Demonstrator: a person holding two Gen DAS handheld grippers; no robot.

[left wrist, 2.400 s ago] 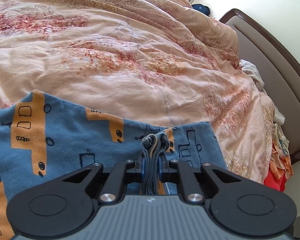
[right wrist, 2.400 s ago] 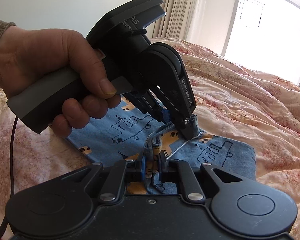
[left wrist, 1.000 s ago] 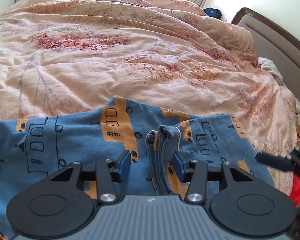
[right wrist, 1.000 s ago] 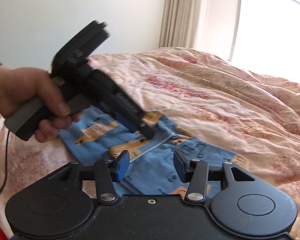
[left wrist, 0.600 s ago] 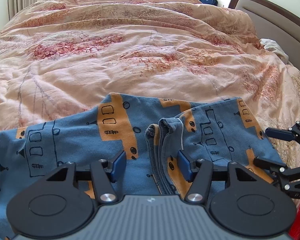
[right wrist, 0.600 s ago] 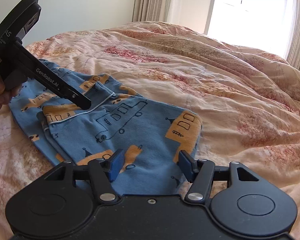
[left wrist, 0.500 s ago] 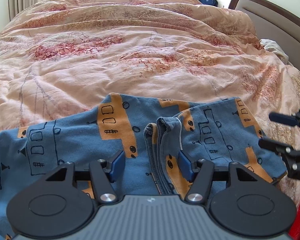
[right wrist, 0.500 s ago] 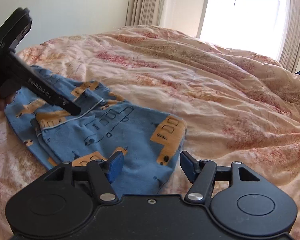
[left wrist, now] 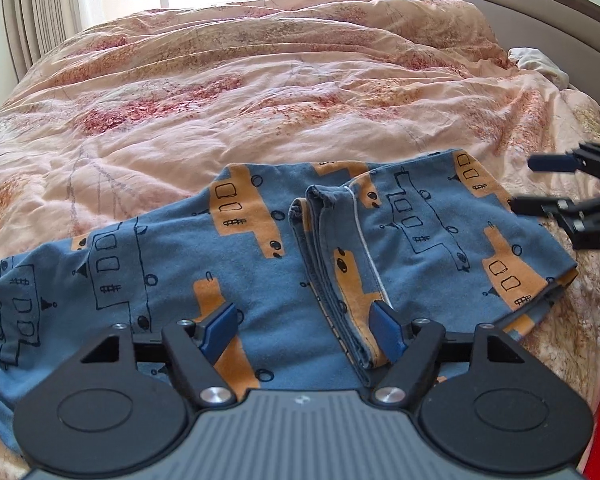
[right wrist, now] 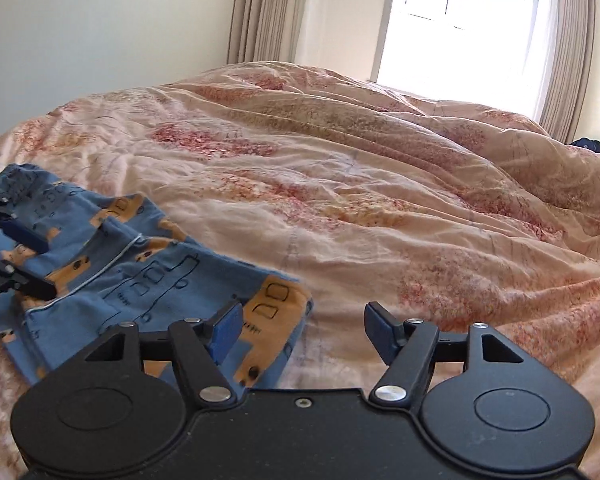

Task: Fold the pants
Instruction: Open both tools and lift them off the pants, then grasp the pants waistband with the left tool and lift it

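Though pants [left wrist: 260, 264] bear printed vehicles, no lettering reads.

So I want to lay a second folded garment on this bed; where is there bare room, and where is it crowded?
Free: the wide stretch of peach floral duvet beyond the blue cotton pants with orange vehicles, up to the window curtains and brown headboard. Crowded: the near edge, where the pants lie with the open left gripper over them and the open right gripper alongside.
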